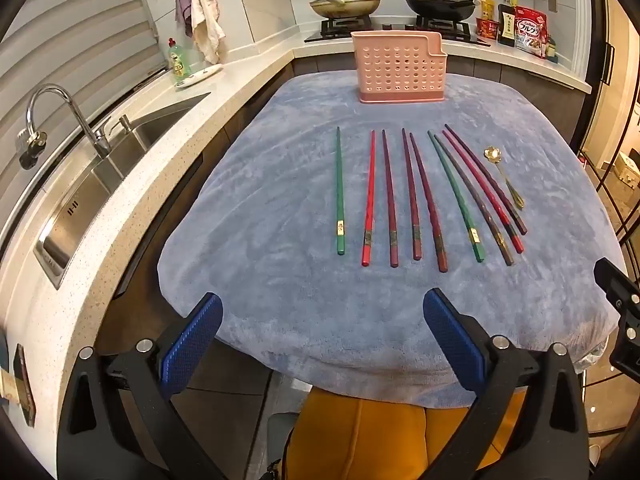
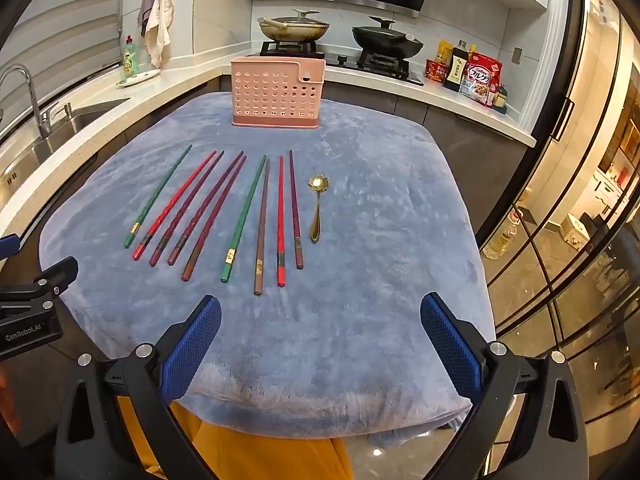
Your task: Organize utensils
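Several chopsticks (image 1: 412, 200) in green, red, maroon and brown lie side by side on a blue cloth (image 1: 280, 280), also in the right wrist view (image 2: 224, 212). A small gold spoon (image 1: 505, 178) (image 2: 316, 208) lies to their right. A pink perforated utensil holder (image 1: 398, 68) (image 2: 277, 94) stands upright at the far edge of the cloth. My left gripper (image 1: 322, 320) is open and empty, near the cloth's front edge. My right gripper (image 2: 320, 320) is open and empty, also at the front edge.
A sink (image 1: 100, 184) with a tap (image 1: 60, 112) runs along the left counter. Two pans (image 1: 346, 2) (image 1: 438, 0) sit on the stove behind the holder. Food packets (image 2: 480, 76) stand at the back right. Glass doors (image 2: 560, 240) are on the right.
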The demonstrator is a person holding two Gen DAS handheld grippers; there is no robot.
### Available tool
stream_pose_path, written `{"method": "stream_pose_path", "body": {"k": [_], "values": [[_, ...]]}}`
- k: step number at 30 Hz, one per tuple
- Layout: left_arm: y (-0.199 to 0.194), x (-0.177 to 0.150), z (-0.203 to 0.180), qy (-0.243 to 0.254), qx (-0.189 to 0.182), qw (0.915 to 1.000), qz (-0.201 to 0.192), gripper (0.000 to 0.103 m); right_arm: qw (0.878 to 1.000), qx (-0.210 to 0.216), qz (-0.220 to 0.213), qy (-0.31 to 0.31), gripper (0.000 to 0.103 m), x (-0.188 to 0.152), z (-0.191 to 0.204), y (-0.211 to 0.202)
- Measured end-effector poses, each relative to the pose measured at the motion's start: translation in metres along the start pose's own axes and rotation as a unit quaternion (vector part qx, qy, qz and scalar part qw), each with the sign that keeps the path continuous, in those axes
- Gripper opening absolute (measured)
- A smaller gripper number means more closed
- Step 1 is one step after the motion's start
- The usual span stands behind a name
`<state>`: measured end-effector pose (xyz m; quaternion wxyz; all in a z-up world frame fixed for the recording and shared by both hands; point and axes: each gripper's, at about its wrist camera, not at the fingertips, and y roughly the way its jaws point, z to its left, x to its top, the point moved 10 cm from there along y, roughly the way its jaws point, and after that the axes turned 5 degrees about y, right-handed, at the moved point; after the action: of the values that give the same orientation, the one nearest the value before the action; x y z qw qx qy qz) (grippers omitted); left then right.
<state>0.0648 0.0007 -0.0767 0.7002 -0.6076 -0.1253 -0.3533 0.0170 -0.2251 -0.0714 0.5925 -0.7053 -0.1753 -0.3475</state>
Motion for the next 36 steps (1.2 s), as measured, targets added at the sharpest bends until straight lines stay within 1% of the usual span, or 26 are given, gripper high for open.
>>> {"method": "stream_pose_path", "body": {"k": [8, 9, 13, 15, 27, 36], "values": [[0.007, 0.002, 0.001, -0.007, -0.008, 0.9999, 0.01, 0.096, 1.0, 0.003, 0.003, 0.004, 0.096, 0.004, -0.001, 0.001], [-0.001, 0.007, 0.003, -0.005, -0.005, 1.0, 0.002, 0.096, 1.0, 0.0, 0.003, 0.002, 0.096, 0.013, -0.002, 0.001], [0.001, 0.013, 0.004, -0.007, -0.009, 0.9999, 0.003, 0.096, 1.0, 0.002, 0.003, 0.003, 0.096, 0.014, -0.002, 0.002], [0.001, 0.011, 0.004, -0.01, -0.01, 0.9999, -0.003, 0.096, 1.0, 0.001, 0.003, 0.004, 0.096, 0.011, -0.002, 0.003], [0.005, 0.019, 0.005, -0.01, -0.015, 0.9998, -0.005, 0.096, 1.0, -0.002, 0.006, 0.006, 0.096, 0.017, -0.003, 0.007], [0.006, 0.019, 0.006, -0.014, -0.02, 0.9997, -0.003, 0.096, 1.0, -0.001, 0.006, 0.001, 0.096, 0.02, 0.001, 0.009]]}}
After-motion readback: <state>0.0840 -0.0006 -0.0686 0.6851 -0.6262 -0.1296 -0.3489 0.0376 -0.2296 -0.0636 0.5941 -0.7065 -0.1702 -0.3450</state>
